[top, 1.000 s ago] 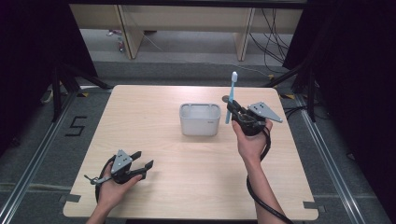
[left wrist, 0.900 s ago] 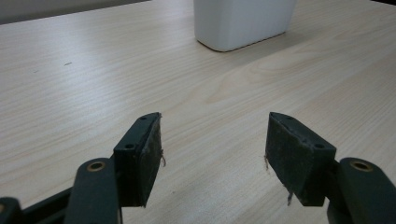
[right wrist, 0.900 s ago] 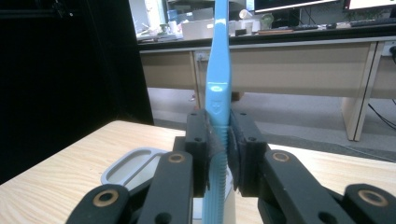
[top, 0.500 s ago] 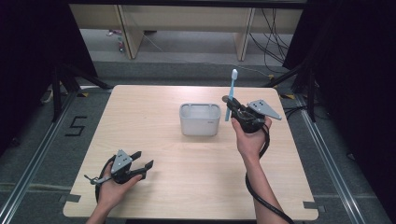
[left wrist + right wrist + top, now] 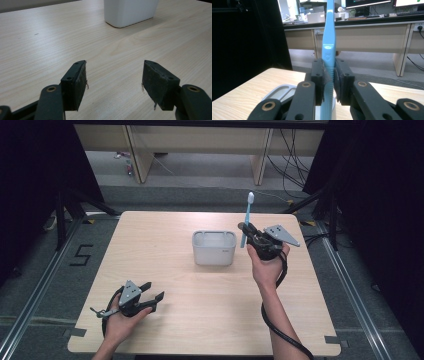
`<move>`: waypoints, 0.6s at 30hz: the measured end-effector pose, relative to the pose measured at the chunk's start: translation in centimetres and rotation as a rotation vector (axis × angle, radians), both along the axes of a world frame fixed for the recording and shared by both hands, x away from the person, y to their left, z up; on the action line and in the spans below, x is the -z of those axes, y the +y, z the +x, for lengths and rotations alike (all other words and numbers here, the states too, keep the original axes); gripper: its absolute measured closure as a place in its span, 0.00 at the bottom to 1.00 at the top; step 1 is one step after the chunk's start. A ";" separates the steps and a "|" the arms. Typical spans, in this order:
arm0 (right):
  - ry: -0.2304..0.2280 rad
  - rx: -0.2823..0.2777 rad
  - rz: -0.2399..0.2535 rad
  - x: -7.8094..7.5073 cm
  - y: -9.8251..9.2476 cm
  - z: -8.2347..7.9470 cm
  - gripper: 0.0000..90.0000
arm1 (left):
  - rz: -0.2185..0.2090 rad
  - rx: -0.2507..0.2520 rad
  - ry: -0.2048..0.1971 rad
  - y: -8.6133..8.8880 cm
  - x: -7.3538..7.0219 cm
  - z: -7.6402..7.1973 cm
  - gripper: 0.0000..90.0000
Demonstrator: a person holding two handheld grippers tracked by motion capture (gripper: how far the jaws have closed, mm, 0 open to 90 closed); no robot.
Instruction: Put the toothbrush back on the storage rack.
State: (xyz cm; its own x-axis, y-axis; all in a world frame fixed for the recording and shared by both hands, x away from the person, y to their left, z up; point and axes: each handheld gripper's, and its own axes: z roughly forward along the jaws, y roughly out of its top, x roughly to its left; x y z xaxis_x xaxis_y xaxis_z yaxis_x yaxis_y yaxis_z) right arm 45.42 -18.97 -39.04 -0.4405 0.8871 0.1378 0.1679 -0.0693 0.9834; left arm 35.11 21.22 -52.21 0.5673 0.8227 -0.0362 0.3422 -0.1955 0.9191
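**Toothbrush held upright beside the holder, drop-in yet to come**

At the lower left of the high view, the left hand-held gripper (image 5: 150, 296) rests low on the pale wooden tabletop (image 5: 165, 250), its jaws spread wide with nothing between them; its own view shows bare wood between the two pads and the holder's base further off. It looks idle in this step.

In the middle of the frame stands the light grey rounded-rectangular plastic holder (image 5: 214, 248), open at the top, with a narrow divided section along its far side. It appears to be empty.

Just right of the holder, the right hand-held gripper (image 5: 245, 232) pinches the light blue plastic toothbrush (image 5: 246, 220) low on its handle, the pads pressed against it from both sides. The brush stands nearly upright, white bristle head uppermost, raised above the tabletop and just beside the holder's right rim.

The step in hand seems to be carrying the brush to the holder. The next move calls for shifting it leftward over the opening, keeping it vertical, lowering the handle end inside, then letting go. Nothing stands in the way on the tabletop; the holder's near right rim is the one edge the handle end could catch.
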 end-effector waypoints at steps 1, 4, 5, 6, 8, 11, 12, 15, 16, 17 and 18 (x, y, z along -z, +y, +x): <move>-0.003 0.000 0.004 0.0 0.1 0.1 0.88 | 0.000 0.000 0.000 0.0 0.0 0.0 0.40; -0.013 0.012 -0.017 0.0 0.0 0.1 0.88 | -0.008 0.003 -0.004 0.0 0.0 0.0 0.40; -0.006 0.001 0.008 0.1 0.2 0.1 0.88 | -0.005 0.003 -0.003 0.0 0.0 0.0 0.40; -0.010 0.002 0.009 0.1 0.2 0.2 0.88 | 0.000 0.000 0.000 0.0 0.0 0.0 0.40; -0.011 0.003 0.010 0.1 0.2 0.2 0.88 | 0.000 0.000 0.000 0.0 0.0 0.0 0.40; -0.020 -0.001 0.004 0.1 0.3 0.4 0.88 | -0.001 0.000 0.000 0.0 0.0 0.0 0.40; -0.017 -0.002 0.010 0.1 0.4 0.4 0.88 | 0.000 0.000 0.000 0.0 0.0 0.0 0.40; -0.021 -0.001 0.013 0.2 0.5 0.5 0.88 | -0.007 0.004 -0.004 0.0 0.0 0.0 0.40; -0.020 0.005 0.006 0.2 0.5 0.5 0.88 | -0.008 0.004 -0.004 0.0 0.0 0.0 0.40; -0.022 0.009 0.003 0.2 0.5 0.5 0.88 | -0.008 0.004 -0.004 0.0 0.0 0.0 0.40; -0.023 0.008 0.006 0.2 0.6 0.5 0.88 | -0.008 0.004 -0.004 0.0 0.0 0.0 0.40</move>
